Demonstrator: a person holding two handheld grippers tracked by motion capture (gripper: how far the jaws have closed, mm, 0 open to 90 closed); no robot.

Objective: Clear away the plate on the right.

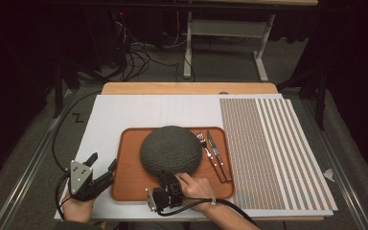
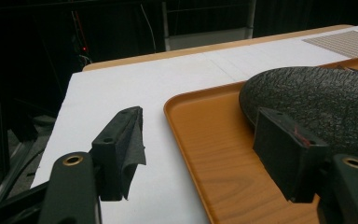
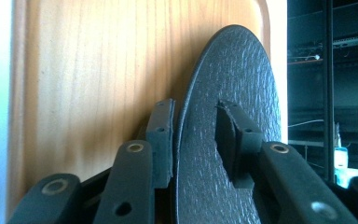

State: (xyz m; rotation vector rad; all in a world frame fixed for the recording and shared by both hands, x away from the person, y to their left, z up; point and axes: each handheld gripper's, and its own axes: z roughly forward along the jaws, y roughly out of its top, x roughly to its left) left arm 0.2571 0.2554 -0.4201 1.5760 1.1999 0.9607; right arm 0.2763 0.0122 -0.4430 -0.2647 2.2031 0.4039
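Note:
A dark, rough-textured round plate lies on an orange-brown tray in the middle of the white board. My right gripper reaches in at the plate's near rim. In the right gripper view its jaws stand on either side of the plate, one under the rim and one over the top face, slightly apart from it. A fork and a knife lie on the tray to the right of the plate. My left gripper is open at the tray's left edge, holding nothing.
The white board covers the table, and a striped patterned mat takes up its right part. Cables trail from both grippers off the near edge. Beyond the table stand a metal frame and loose cables on the floor.

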